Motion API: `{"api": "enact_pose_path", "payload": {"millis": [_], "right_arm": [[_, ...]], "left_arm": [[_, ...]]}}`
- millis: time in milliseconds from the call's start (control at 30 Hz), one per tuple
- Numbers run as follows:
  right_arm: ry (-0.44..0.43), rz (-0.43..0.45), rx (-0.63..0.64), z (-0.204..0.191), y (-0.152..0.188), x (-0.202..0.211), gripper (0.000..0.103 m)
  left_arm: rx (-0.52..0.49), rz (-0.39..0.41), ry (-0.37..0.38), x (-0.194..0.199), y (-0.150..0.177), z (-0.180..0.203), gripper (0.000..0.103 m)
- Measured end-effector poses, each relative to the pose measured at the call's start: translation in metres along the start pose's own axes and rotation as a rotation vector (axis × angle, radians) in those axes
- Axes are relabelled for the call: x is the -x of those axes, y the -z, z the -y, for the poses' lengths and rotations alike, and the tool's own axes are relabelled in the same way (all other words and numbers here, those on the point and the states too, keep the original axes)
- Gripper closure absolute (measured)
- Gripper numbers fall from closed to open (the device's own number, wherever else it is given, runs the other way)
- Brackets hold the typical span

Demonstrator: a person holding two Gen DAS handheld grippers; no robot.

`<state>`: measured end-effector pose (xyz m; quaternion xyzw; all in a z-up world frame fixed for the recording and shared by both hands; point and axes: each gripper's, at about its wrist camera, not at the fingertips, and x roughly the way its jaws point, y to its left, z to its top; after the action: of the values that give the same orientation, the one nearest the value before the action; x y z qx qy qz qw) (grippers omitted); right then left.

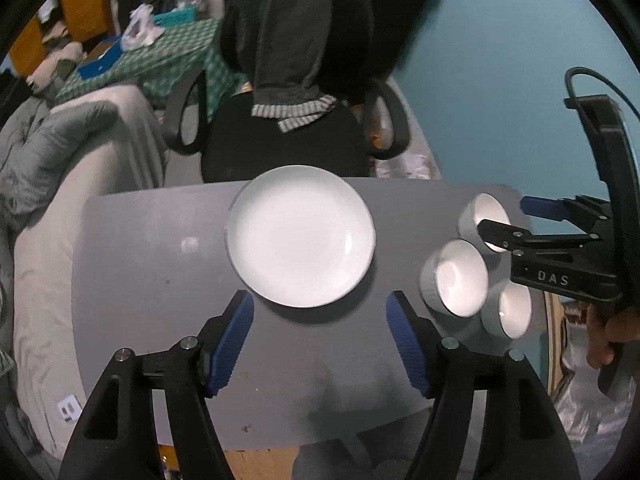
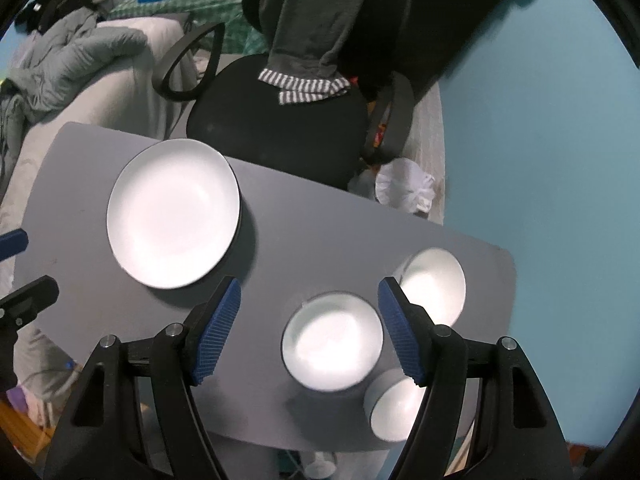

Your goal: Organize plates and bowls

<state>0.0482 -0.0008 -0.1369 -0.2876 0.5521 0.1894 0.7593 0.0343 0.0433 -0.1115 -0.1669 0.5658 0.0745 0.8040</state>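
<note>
A white plate (image 1: 301, 235) lies at the far middle of the grey table (image 1: 160, 280); it also shows in the right wrist view (image 2: 174, 213). Three white bowls stand at the right: a ribbed middle bowl (image 1: 456, 278) (image 2: 333, 341), a far bowl (image 1: 482, 216) (image 2: 434, 280) and a near bowl (image 1: 512, 311) (image 2: 394, 408). My left gripper (image 1: 320, 332) is open and empty, just short of the plate. My right gripper (image 2: 310, 320) is open and empty above the bowls; in the left wrist view it (image 1: 516, 216) hangs over the far bowl.
A black office chair (image 1: 288, 136) draped with a dark garment stands behind the table. A bed with grey bedding (image 1: 60, 152) lies to the left. A blue wall (image 1: 500, 80) is at the right. A white crumpled bag (image 2: 404, 186) sits past the table's far edge.
</note>
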Motion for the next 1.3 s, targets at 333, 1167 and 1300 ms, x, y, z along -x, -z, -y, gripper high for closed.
{"api": "enact_pose_path", "payload": {"millis": [333, 1167, 1300], "right_arm": [[-0.019, -0.019, -0.13, 0.035, 0.048, 0.019, 0.032], [-0.012, -0.048, -0.369, 0.12, 0.131, 0.04, 0.032], [-0.067, -0.047, -0.377, 0.13, 0.127, 0.028, 0.032]], "left_arm": [[-0.108, 0.043, 0.02, 0.021, 0.018, 0.03, 0.027], [-0.229, 0.013, 0.105, 0.008, 0.013, 0.095, 0.026], [-0.194, -0.041, 0.124, -0.01, 0.01, 0.097, 0.027]]}}
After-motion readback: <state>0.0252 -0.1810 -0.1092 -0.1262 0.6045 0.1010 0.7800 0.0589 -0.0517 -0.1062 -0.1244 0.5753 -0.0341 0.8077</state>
